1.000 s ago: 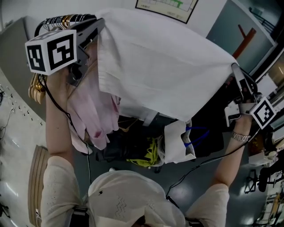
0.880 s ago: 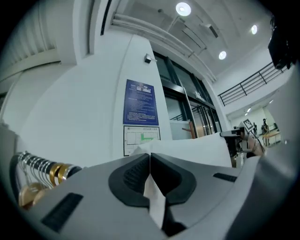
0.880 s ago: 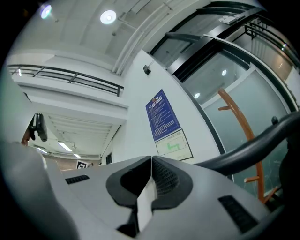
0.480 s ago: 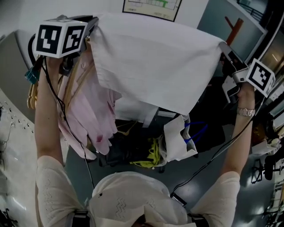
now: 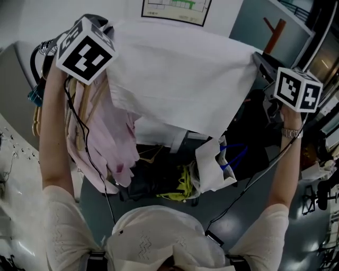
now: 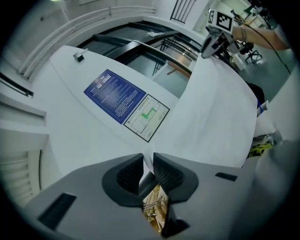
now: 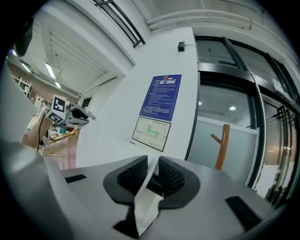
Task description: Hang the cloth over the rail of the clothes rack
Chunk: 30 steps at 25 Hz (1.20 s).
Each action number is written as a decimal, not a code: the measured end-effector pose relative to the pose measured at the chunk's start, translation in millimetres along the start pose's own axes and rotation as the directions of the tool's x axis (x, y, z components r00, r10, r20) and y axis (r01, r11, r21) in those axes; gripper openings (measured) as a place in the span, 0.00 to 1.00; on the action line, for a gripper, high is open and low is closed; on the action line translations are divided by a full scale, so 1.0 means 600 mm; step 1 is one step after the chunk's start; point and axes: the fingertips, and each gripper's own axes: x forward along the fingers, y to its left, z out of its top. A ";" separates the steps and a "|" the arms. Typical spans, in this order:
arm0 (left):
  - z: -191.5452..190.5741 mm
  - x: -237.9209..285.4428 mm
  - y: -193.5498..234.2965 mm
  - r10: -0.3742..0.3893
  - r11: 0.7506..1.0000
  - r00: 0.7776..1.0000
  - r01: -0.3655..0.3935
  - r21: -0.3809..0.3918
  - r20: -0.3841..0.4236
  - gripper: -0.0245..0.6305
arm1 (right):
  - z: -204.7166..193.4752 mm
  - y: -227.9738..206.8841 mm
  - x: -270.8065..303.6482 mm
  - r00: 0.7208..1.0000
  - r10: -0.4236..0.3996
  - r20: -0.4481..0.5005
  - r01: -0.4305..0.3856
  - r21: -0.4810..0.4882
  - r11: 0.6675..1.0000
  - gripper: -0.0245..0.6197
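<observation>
The white cloth (image 5: pixel 180 79) hangs spread over the top of the clothes rack, and the rail under it is hidden. My left gripper (image 5: pixel 108 29) is at the cloth's upper left corner and my right gripper (image 5: pixel 258 55) at its upper right corner. In the left gripper view the jaws (image 6: pixel 148 161) have just been opening; a thin cloth edge (image 6: pixel 147 161) still lies between them with a gap beside it. In the right gripper view the jaws (image 7: pixel 152 168) have also just been opening, and a cloth strip (image 7: pixel 146 204) runs loosely between the parted pads.
Pink garments (image 5: pixel 106 137) and gold hangers (image 5: pixel 37 114) hang on the rack to the left of the cloth. Below it are a white bag with blue handles (image 5: pixel 212 166) and a yellow item (image 5: pixel 180 185). A wall poster (image 5: pixel 175 8) and a wooden coat stand (image 5: pixel 275 32) are behind.
Both grippers have rolled in place, so their marker cubes show other faces. The cloth's top edge has risen slightly and lies flatter along the rack's top.
</observation>
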 end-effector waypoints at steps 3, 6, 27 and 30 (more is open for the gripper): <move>0.003 0.004 0.000 0.035 0.999 0.999 -0.035 0.027 -0.005 0.12 | -0.001 -0.005 0.000 0.999 0.029 -0.016 -0.029 0.002 1.000 0.15; 0.008 0.010 -0.001 0.061 0.998 0.998 -0.061 0.013 0.019 0.12 | -0.005 -0.014 -0.001 0.996 0.089 -0.009 -0.088 0.072 0.993 0.15; 0.000 0.005 0.003 0.027 0.999 0.998 -0.026 -0.028 0.052 0.11 | 0.045 0.156 0.074 0.997 0.072 0.041 -0.074 0.038 0.997 0.15; -0.009 0.001 -0.005 -0.008 1.000 0.997 0.009 -0.026 0.074 0.12 | 0.039 0.154 0.076 0.994 0.106 0.020 -0.108 0.098 0.989 0.14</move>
